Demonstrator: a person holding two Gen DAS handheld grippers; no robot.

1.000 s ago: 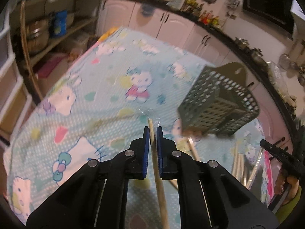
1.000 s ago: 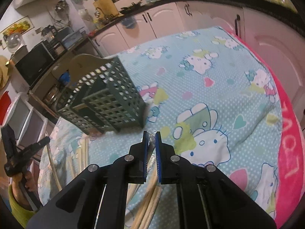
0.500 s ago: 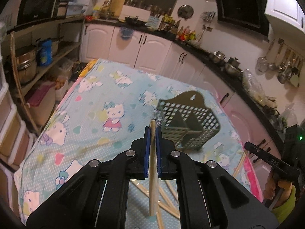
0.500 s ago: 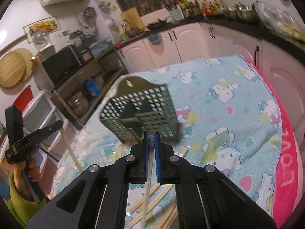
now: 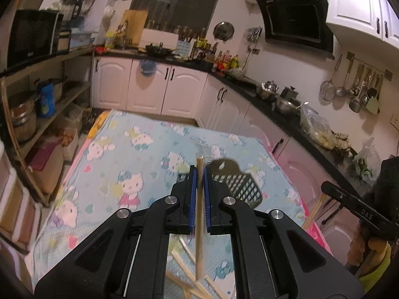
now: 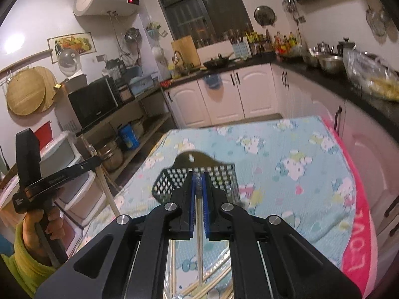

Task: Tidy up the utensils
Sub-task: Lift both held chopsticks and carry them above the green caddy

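Note:
My left gripper [image 5: 199,172] is shut on a wooden chopstick [image 5: 198,224] in a clear wrapper, held upright above the table. My right gripper [image 6: 198,177] is shut on another wrapped chopstick [image 6: 199,236], also lifted. A dark green perforated utensil basket [image 5: 237,184] stands on the table just beyond both grippers; it also shows in the right wrist view [image 6: 204,177]. Several loose chopsticks [image 6: 212,281] lie on the cloth below the grippers, seen too in the left wrist view [image 5: 184,249].
The table is covered with a blue cartoon-cat cloth [image 5: 139,159] with a pink border [image 6: 361,224]. White kitchen cabinets [image 5: 149,89] and a black counter run behind. Open shelves with pots [image 5: 25,119] stand left of the table.
Both grippers have risen well above the table, each carrying its chopstick up. The basket now sits lower in both views, partly behind the fingers.

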